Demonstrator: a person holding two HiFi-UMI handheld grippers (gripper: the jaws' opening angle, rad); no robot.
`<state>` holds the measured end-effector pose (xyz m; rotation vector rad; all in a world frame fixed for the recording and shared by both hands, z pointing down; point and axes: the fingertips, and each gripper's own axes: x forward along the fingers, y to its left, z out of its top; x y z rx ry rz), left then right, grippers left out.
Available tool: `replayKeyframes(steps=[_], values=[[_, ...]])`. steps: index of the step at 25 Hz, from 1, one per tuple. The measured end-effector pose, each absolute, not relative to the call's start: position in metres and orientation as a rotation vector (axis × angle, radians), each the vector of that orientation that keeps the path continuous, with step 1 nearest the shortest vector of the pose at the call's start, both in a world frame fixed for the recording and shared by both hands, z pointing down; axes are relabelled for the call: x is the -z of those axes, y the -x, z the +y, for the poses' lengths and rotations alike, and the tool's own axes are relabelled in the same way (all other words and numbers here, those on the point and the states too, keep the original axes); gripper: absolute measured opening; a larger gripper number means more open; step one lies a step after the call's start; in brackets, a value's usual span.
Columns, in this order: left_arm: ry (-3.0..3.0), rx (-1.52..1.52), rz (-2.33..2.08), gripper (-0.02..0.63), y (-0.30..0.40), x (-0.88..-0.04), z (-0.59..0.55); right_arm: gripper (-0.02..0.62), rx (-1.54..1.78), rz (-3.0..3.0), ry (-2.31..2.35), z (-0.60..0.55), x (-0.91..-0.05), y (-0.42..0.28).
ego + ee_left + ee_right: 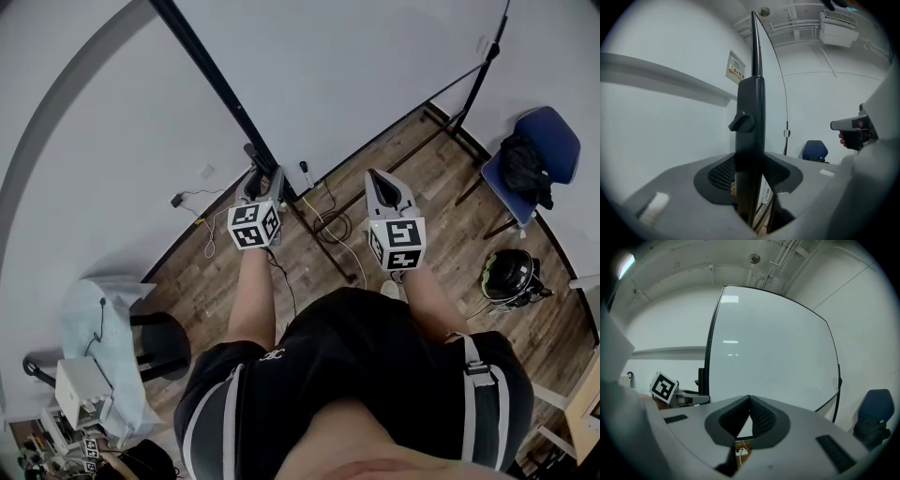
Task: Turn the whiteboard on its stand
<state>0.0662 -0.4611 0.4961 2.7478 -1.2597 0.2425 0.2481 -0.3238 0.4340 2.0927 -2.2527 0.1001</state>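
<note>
- Head view: whiteboard (375, 66) fills the upper centre and right of the frame, upright on its stand and facing the wearer. Black post (220, 89) runs diagonally from top centre-left down to mid-frame.
- Left gripper (265, 178) set at the lower end of that post, level with the right gripper (375, 178) at frame centre. Judged a starting stance: one tool on the board's side member, the other free in front of the panel.
- Chair (548, 141) at right edge, well apart from the stand. Cables (323, 220) on the floor under the board; a possible snag if the frame swings low.
- Left gripper view: post (750, 108) stands upright between the jaws at frame centre, with the knob (741, 122) just above the pads. Pads appear to bear on both sides of it, so judged clamped on the post, jaws wide. Board seen edge-on above.
- Grip placed just below the knob, probably to steady or swing that side.
- Right gripper view: jaws closed together at lower centre, nothing between them. Board face fills the middle, apart from the tips. Held ready, likely to push the panel round.
</note>
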Motion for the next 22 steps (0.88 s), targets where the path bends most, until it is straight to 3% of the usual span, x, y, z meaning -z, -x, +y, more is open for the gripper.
replayKeyframes(steps=[22], values=[[-2.717, -0.206, -1.359, 0.169, 0.072, -0.500, -0.442, -0.008, -0.206, -2.297, -2.018, -0.312, -0.455, -0.171]])
